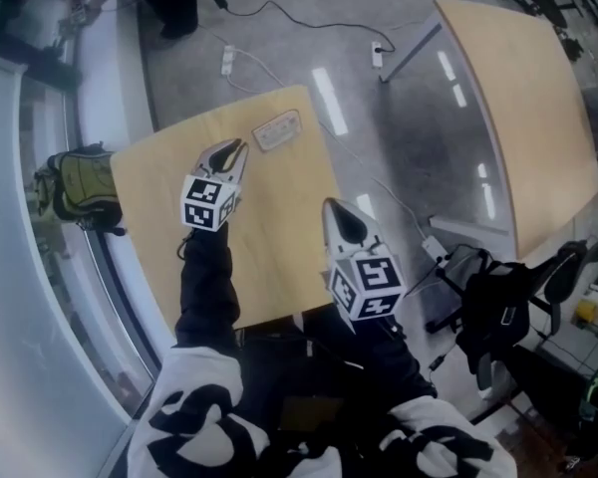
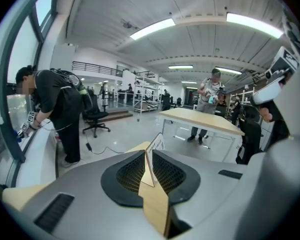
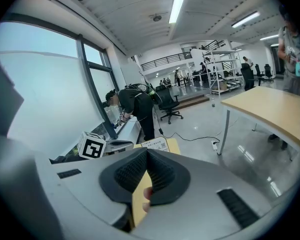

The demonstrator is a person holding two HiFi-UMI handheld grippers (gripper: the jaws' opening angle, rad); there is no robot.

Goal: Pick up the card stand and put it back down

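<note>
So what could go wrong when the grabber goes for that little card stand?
The card stand sits close to the far edge of the table, so a bump could push it off. The left gripper is shut near it; if it goes in without opening, it may just knock the stand over.

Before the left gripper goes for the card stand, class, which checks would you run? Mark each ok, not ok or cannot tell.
1. Card stand is on the table and in view: ok.
2. Left gripper has its jaws apart for the grasp: not ok. They are together, with nothing between them.
3. Tabletop between the left gripper and the stand is free: ok.
4. Right gripper is out of the way: ok. It is shut, empty and nearer the person.
5. Stand's base sits flat: cannot tell, because the jaws hide it in both gripper views.
</note>
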